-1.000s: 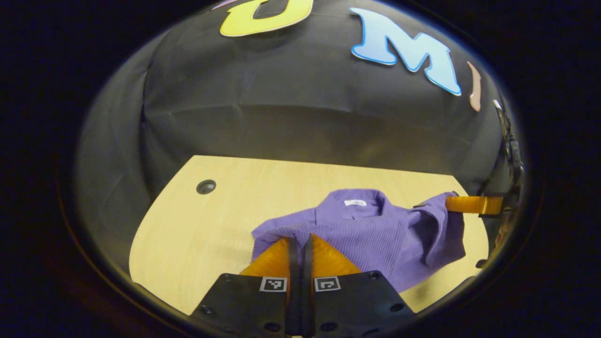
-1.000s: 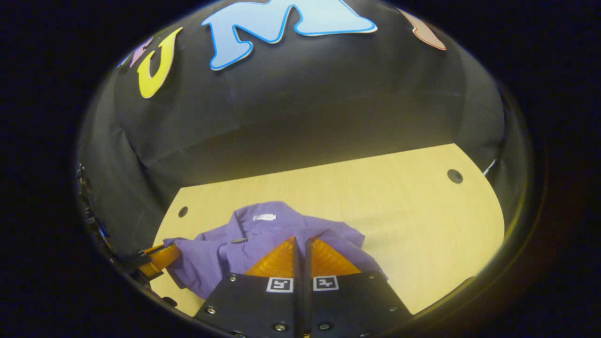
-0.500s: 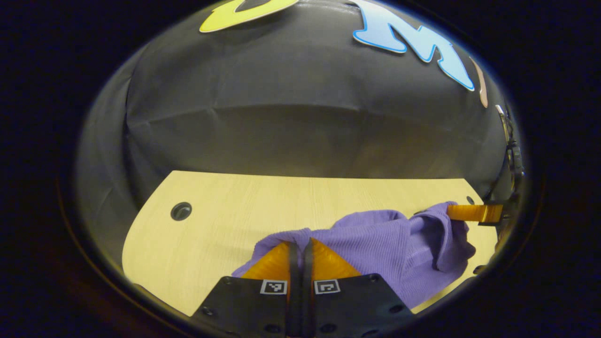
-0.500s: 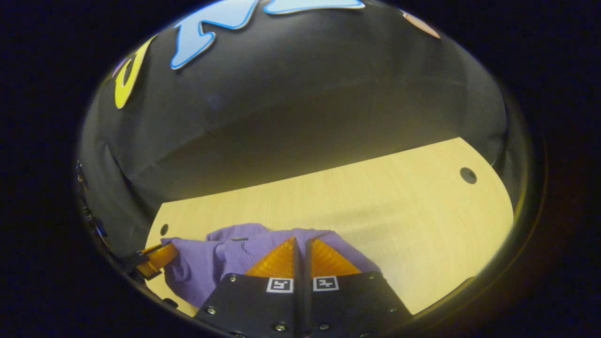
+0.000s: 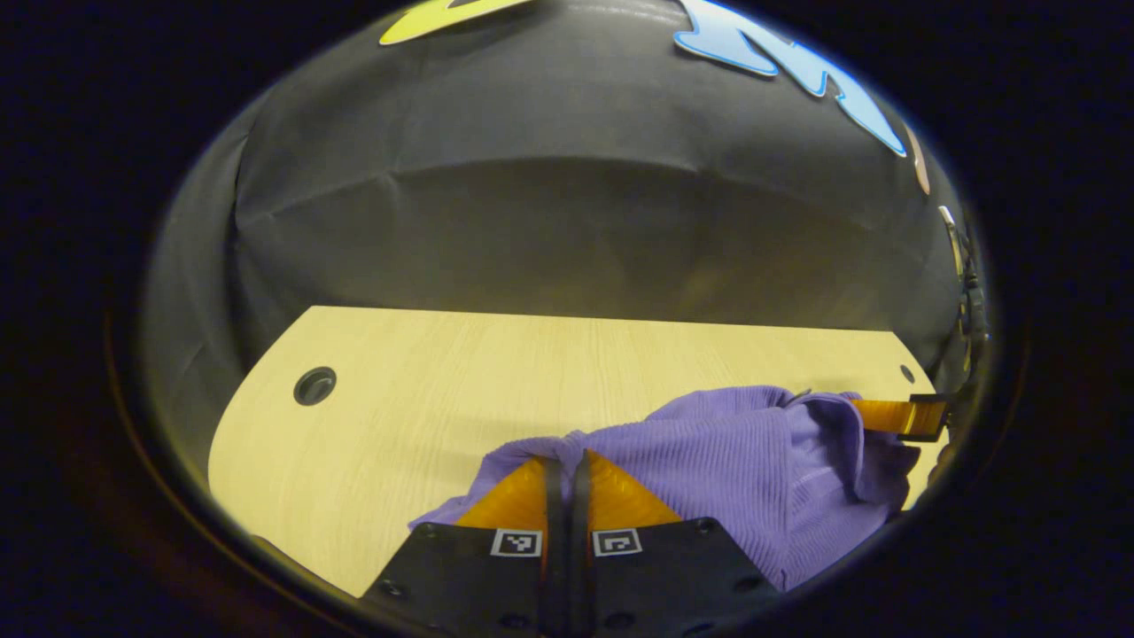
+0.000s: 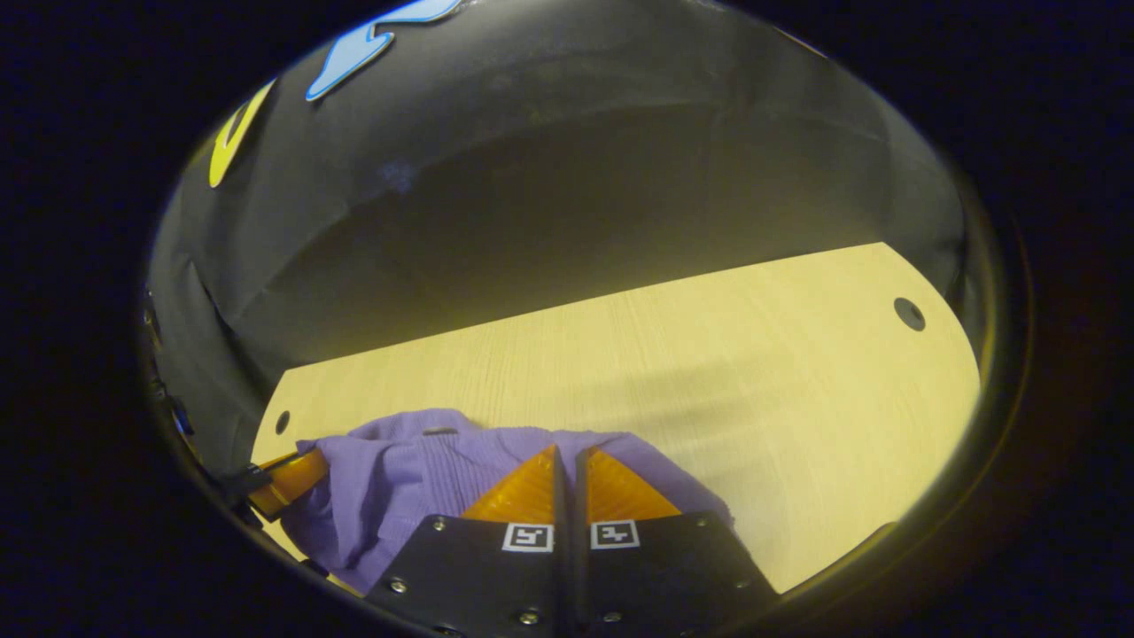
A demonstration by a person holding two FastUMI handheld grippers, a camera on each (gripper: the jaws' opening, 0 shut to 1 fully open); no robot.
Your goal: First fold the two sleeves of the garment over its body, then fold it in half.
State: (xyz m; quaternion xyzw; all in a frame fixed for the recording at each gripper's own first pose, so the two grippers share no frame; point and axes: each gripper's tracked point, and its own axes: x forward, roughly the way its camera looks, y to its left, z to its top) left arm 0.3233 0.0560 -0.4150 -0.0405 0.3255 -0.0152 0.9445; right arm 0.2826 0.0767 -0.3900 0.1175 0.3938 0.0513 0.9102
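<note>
A purple ribbed garment (image 5: 735, 461) lies bunched on the pale wooden table (image 5: 496, 372). In the left gripper view my left gripper (image 5: 566, 462) is shut on its near hem edge, which drapes around the fingertips. In the right gripper view my right gripper (image 6: 567, 454) is shut on the garment (image 6: 399, 470) at its other hem corner. Each view shows the other gripper at the side: the right gripper (image 5: 899, 415) pinching purple cloth, and the left gripper (image 6: 283, 478) doing the same. The held hem is lifted over the body, hiding the collar.
The table has round cable holes at its corners: a hole (image 5: 314, 386) on the far left in the left gripper view and a hole (image 6: 909, 314) on the far right in the right gripper view. Bare wood stretches beyond the garment (image 6: 709, 354) up to the black cloth wall.
Both grippers have carried the hem forward, away from me, over the garment. The collar and its label, visible a second ago, are now covered by the folded cloth.
</note>
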